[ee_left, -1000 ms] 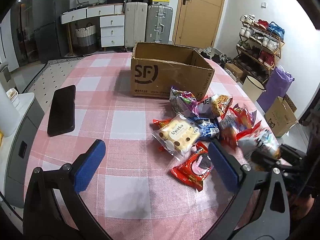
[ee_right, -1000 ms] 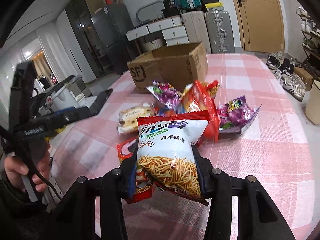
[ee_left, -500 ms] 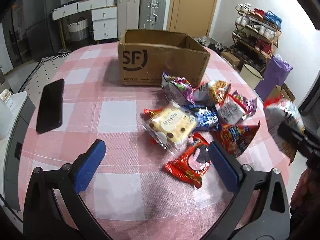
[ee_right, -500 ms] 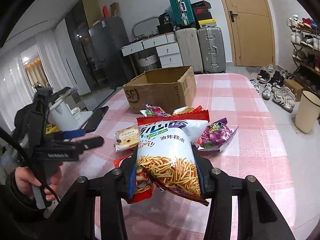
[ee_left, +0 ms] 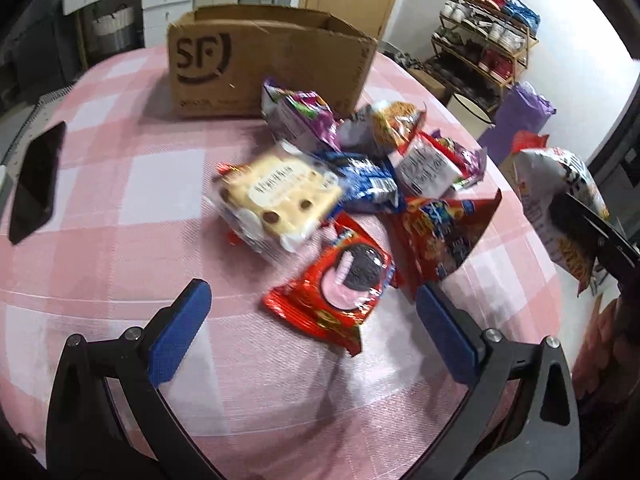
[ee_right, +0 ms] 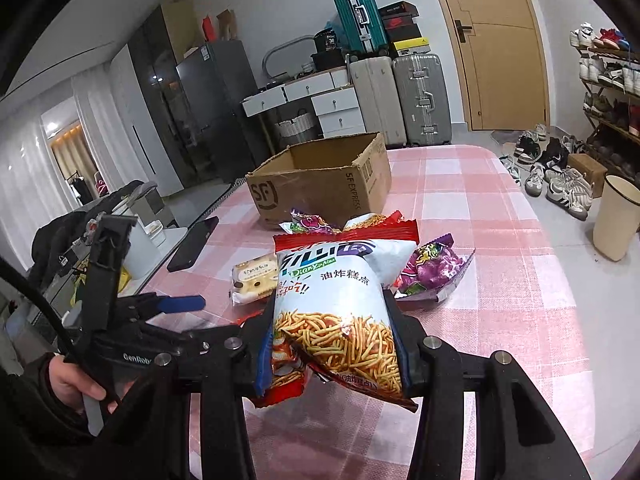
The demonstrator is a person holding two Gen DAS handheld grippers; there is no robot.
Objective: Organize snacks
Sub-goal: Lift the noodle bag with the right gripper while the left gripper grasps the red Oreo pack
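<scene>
Right gripper [ee_right: 334, 344] pinches the chip bag [ee_right: 340, 300] (upright); left gripper [ee_left: 308, 312] spread

We see both views lit evenly by bright, cool indoor light from overhead. Through the left wrist view the snack pile [ee_left: 340, 196] is smeared by motion blur, and soft shadows fall on the checked worktop [ee_left: 132, 184]. The right wrist view is sharp, with glare on the chip bag [ee_right: 336, 300]. Fisheye distortion bends the doorway [ee_right: 496, 40], and dark vignetting rings the corners.
</scene>
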